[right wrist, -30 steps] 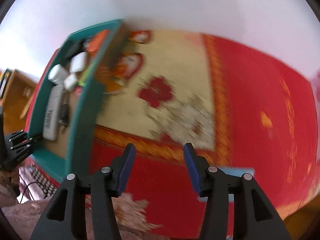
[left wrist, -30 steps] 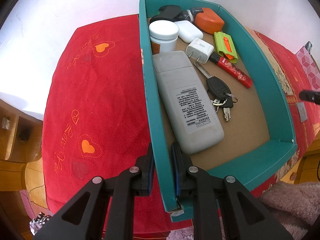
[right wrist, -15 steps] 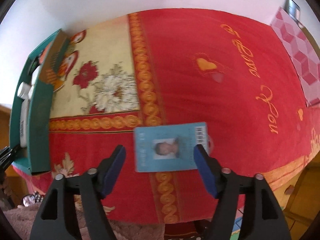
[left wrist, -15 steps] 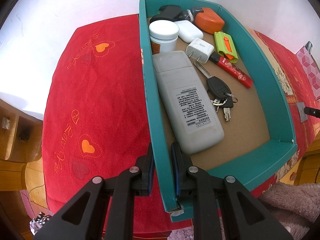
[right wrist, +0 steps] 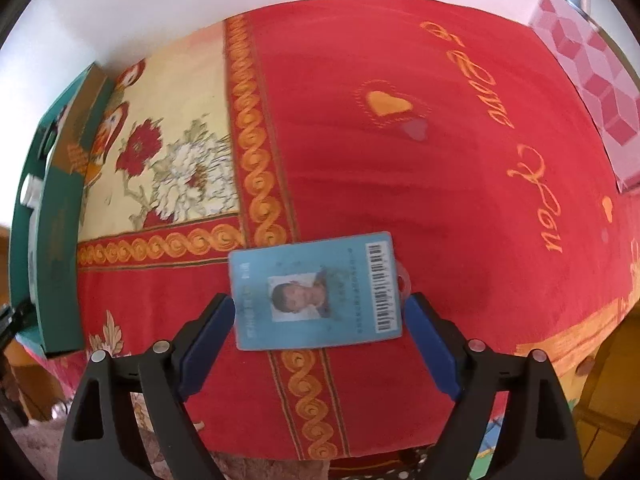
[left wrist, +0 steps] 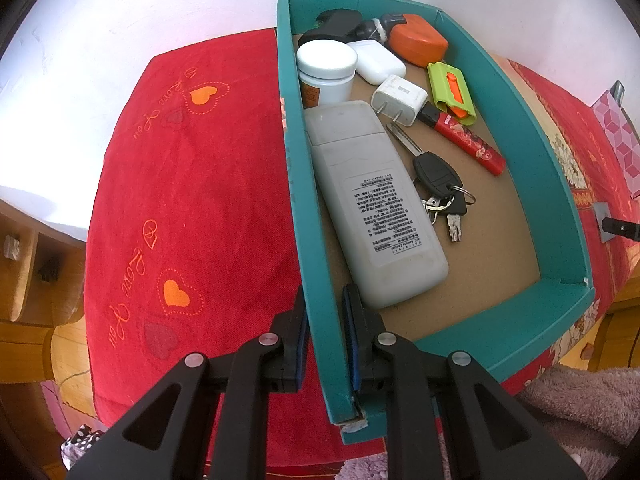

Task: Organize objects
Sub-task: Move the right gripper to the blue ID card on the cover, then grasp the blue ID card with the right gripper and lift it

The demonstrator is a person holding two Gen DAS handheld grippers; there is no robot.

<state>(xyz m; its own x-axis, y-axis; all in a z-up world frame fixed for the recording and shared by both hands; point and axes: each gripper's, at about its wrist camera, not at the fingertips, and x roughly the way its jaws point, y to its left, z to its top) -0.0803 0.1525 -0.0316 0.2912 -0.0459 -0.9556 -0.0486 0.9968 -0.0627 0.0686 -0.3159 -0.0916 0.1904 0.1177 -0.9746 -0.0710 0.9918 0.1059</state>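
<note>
A teal cardboard box [left wrist: 532,148] rests on the red cloth [left wrist: 192,208], and my left gripper [left wrist: 325,344] is shut on its left wall near the front corner. Inside lie a grey remote [left wrist: 372,204], a car key with keys [left wrist: 438,184], a white charger [left wrist: 399,99], a white jar [left wrist: 327,68], a red lighter [left wrist: 466,142], a green cutter [left wrist: 452,92] and an orange case [left wrist: 416,40]. In the right wrist view a blue ID card [right wrist: 316,290] lies flat on the cloth. My right gripper [right wrist: 318,318] straddles it, jaws opening wide, pads clear of its edges.
The teal box [right wrist: 52,216] shows at the left edge of the right wrist view. A pink patterned box [right wrist: 588,68] lies at the cloth's far right. Wooden furniture [left wrist: 24,280] stands beside the table, and a fluffy pink fabric [left wrist: 576,412] lies below the front edge.
My right gripper swung right across the cloth, came down over the blue ID card and spread its jaws wider. The left gripper and the box stayed still.
</note>
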